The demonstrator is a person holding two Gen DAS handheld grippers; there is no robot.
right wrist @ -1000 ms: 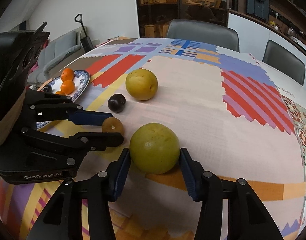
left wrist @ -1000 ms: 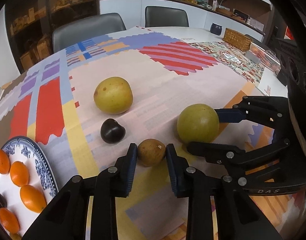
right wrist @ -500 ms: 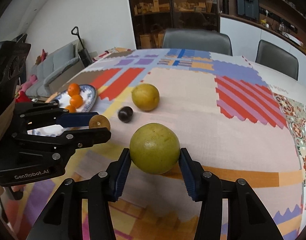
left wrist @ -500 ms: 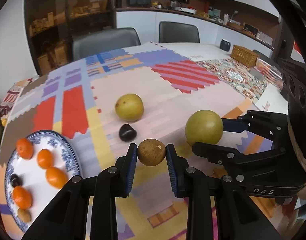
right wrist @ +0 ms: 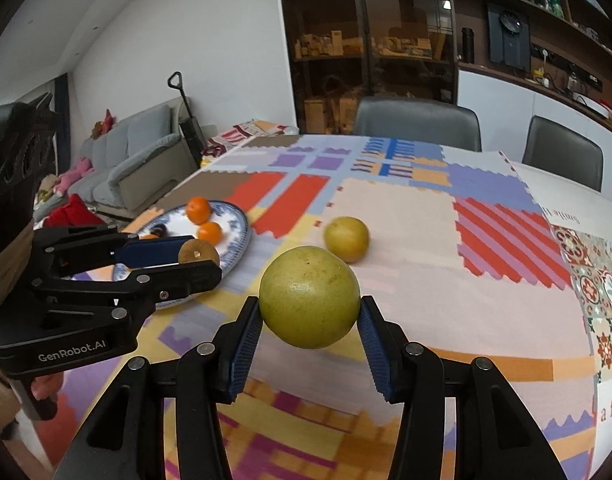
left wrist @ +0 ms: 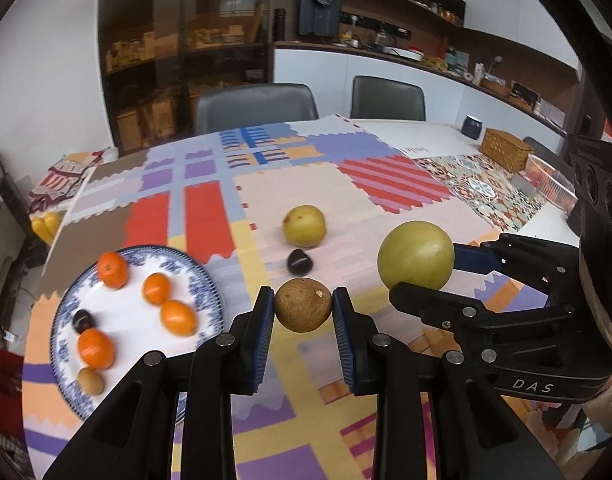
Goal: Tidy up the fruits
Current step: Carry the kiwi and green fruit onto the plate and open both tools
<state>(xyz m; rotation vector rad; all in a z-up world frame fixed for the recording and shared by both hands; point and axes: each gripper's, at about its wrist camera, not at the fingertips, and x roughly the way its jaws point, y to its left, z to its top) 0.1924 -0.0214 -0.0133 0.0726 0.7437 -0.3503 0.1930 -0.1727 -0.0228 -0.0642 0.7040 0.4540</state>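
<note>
Fruits are held in both grippers above the desk [left wrist: 406,432], which is covered by a patchwork cloth [left wrist: 289,184]. A small brown fruit [left wrist: 303,305] is clamped between the blue-padded fingers [left wrist: 263,332] of the left gripper [left wrist: 303,310], clear of the cloth. A large yellow-green fruit [right wrist: 309,297] is gripped between the fingers [right wrist: 245,340] of the right gripper [right wrist: 309,322], also lifted off the surface; in the left wrist view the same fruit is seen to the right, beside the brown one.

On the cloth beyond the grippers, a second yellow fruit [left wrist: 304,225] is seen resting, with a dark plum-like fruit [left wrist: 299,261] just in front of it. A blue-and-white plate [left wrist: 201,280] is set at the left side of the desk. Four orange fruits [left wrist: 156,289], one small dark fruit [left wrist: 83,320] and one small brown fruit [left wrist: 90,381] are laid on it, apart from one another. Two grey chairs [left wrist: 255,106] are placed at the far edge of the desk, and a wicker basket [left wrist: 506,150] is seen at the far right.
</note>
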